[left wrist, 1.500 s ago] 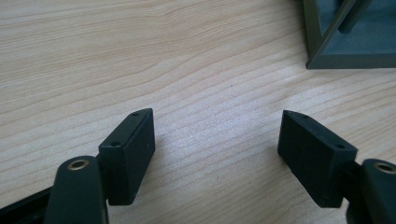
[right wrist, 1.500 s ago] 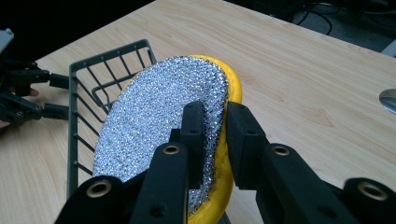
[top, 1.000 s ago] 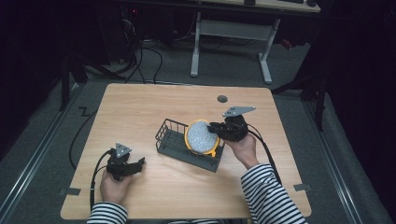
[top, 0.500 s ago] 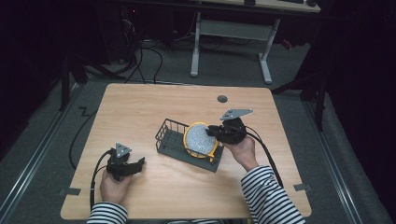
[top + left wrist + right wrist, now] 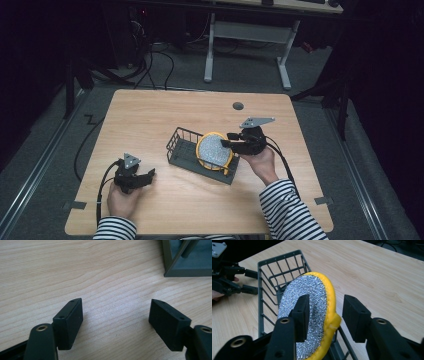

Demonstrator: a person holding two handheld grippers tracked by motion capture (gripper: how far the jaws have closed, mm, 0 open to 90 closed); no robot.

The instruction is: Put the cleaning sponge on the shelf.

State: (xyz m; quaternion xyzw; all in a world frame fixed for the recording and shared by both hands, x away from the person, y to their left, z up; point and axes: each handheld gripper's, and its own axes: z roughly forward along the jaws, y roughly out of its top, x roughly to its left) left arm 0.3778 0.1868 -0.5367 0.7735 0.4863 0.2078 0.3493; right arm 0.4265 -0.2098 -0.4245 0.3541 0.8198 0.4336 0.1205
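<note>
While the left gripper (image 5: 150, 175) rests wide open and empty on the table (image 5: 165, 115), the right gripper (image 5: 325, 315), jaws just opening, straddles the sponge (image 5: 312, 312) unpressed. Sponge stands on edge in the wire rack (image 5: 182, 142); likely light, soft, best pinched across its yellow rim.

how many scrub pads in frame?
1. The yellow-rimmed scrub pad stands on edge at the right end of the wire basket, between the right gripper's jaws, which have just been opening. None elsewhere on the table.
</note>
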